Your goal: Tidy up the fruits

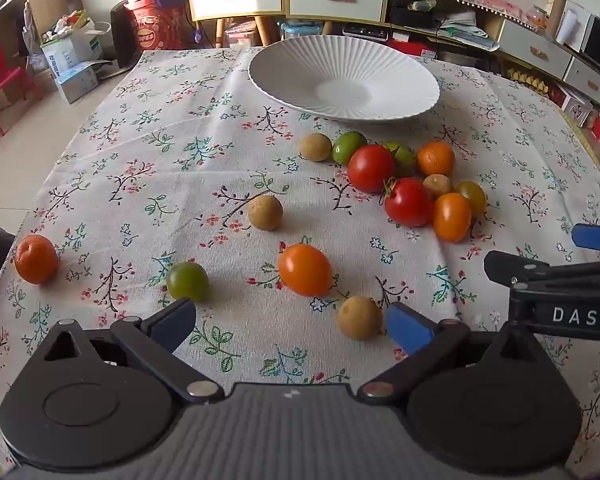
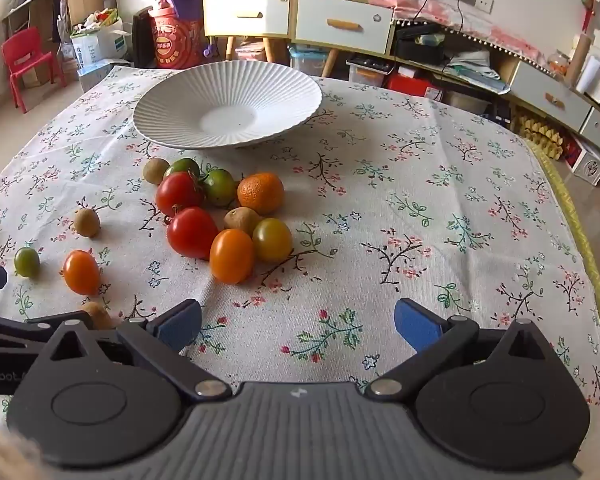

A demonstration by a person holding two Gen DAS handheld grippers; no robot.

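Note:
A white ribbed plate (image 1: 400, 76) (image 2: 172, 96) stands empty at the table's far side. A cluster of red, orange and green tomatoes, a mandarin (image 1: 435, 159) (image 2: 261, 193) and brown longans lies in front of it. Loose fruit lies nearer: an orange tomato (image 1: 305, 269) (image 2: 81, 272), a green tomato (image 1: 188, 281) (image 2: 27, 262), a longan (image 1: 359, 317), another longan (image 1: 265, 212) (image 2: 87, 222) and a mandarin (image 1: 35, 258). My left gripper (image 1: 290, 322) is open and empty, low over the cloth, its right finger beside the near longan. My right gripper (image 2: 298, 324) is open and empty, to the right of the cluster.
The table has a floral cloth (image 2: 420, 208). Beyond it stand drawer cabinets (image 2: 300, 16), boxes and a red chair (image 2: 26, 60). The right gripper's black body (image 1: 560, 300) shows at the right of the left wrist view.

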